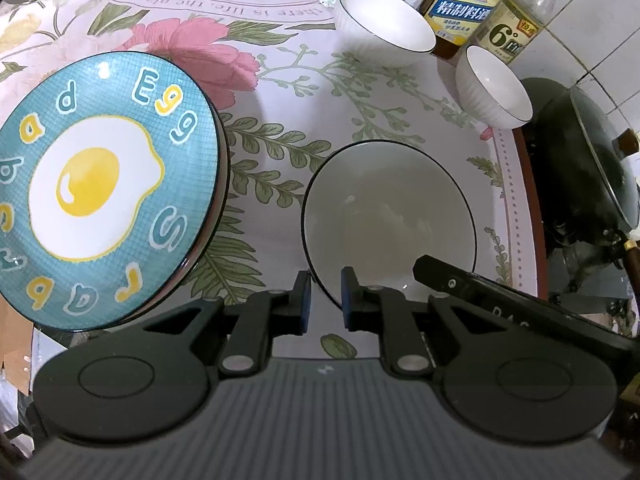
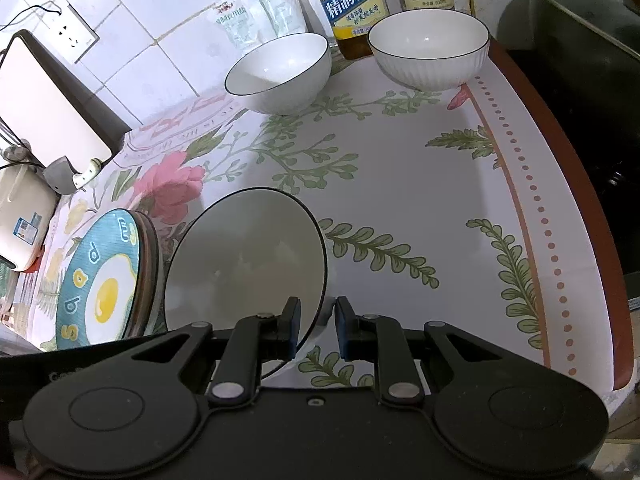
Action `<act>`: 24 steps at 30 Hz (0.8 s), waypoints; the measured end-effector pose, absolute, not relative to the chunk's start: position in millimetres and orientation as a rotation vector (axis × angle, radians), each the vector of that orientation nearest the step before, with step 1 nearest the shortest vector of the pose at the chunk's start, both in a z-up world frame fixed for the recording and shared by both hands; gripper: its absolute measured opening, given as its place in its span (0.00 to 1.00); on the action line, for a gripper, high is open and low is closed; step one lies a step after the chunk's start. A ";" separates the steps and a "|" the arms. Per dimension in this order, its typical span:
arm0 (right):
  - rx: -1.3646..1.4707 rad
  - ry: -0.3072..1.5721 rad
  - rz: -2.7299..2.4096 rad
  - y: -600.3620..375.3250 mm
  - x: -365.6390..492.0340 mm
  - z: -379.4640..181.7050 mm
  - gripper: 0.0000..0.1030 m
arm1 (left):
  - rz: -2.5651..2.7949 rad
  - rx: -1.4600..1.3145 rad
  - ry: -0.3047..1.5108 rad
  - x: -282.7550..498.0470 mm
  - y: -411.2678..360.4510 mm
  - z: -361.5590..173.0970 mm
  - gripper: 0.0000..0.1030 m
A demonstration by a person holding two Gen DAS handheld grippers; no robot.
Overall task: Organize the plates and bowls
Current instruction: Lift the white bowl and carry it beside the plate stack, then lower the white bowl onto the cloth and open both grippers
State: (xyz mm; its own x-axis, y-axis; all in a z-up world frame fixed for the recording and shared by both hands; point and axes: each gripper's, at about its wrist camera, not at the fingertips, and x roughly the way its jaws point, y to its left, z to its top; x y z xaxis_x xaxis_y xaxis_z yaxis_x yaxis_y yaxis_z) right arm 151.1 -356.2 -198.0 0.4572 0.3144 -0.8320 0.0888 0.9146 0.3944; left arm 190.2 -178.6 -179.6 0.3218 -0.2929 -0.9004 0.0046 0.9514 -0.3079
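Big bowl (image 2: 244, 264), white with a thin dark rim, sits mid-table, held at its near rim by both tools: left hand-held gripper (image 1: 325, 300) and right hand-held gripper (image 2: 316, 330) each pinched narrow on the rim. It looks tilted, likely being set down. Plates (image 1: 100, 184) already stacked just beside it, egg pattern on top. Two small ribbed bowls (image 2: 280, 72) (image 2: 430, 50) left loose at the table (image 2: 440, 184) back, near the bottles (image 2: 352, 4); stacking them remains.

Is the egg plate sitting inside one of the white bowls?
No, the egg plate rests on a stack of plates on the table, beside the big white bowl, not in it.
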 end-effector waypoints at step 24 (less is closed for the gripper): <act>0.322 0.861 0.237 -382.9 136.1 -121.2 0.55 | -0.308 -0.095 1.213 179.0 -194.8 -122.4 0.40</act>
State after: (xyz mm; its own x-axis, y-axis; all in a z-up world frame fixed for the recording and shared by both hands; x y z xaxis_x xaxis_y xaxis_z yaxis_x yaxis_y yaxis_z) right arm 136.1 -382.9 -121.2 0.6306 0.3312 -0.7019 -0.0743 0.9260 0.3702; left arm 179.0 -194.8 -122.4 0.3140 -0.2839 -0.9060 0.1830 0.9545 -0.2356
